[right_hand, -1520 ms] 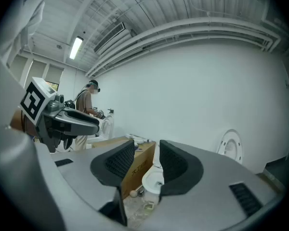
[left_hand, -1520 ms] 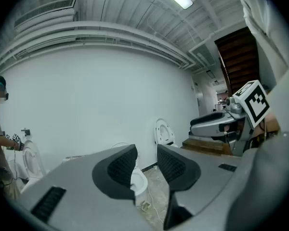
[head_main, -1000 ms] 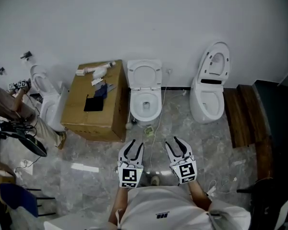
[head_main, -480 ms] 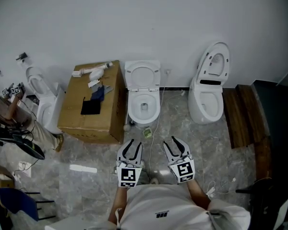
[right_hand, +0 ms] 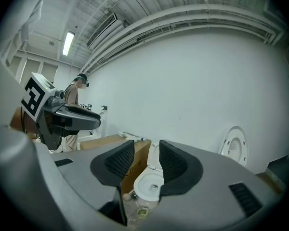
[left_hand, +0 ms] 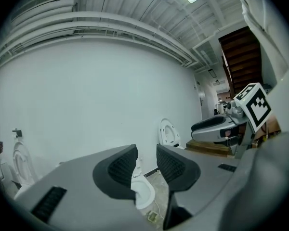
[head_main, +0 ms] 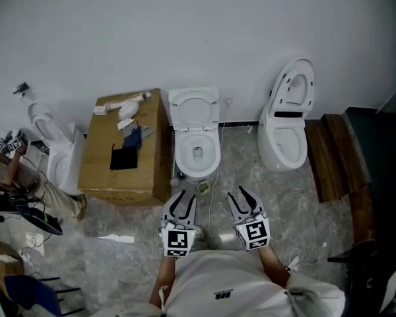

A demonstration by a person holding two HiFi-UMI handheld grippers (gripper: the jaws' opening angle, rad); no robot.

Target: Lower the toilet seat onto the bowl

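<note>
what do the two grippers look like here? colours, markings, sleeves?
Left gripper and right gripper match: pale grey shells, black fingers with a fine grid texture, and each carries a white cube with black square markers. The person wears a white shirt with a small dark print.

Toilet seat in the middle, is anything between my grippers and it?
Nothing visible blocks the left gripper or right gripper from the toilet seat; a small green item lies on the floor before the bowl.

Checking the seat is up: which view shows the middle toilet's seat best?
Head view: the whole seat stands raised, unblocked. The right gripper view shows only part; the left, a sliver.
</note>
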